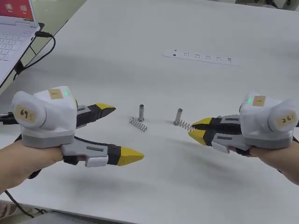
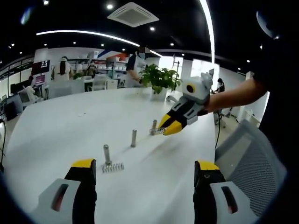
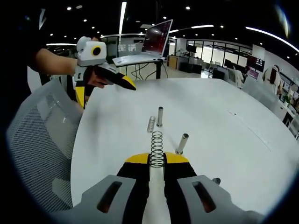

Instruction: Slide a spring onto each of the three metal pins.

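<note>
Your right hand-held gripper is clamped shut on one end of the held spring, which sticks straight out past the tips, low over the desk. The near pin stands upright just beside the spring's free end; whether they touch, you cannot tell. The far pin stands upright further toward your left side, with a loose spring lying on its side just beside the base. Your left hand-held gripper hovers near that pair with its jaws spread wide, holding nothing. In the left gripper view, a small upright shape by the right tips may be a third pin.
</note>
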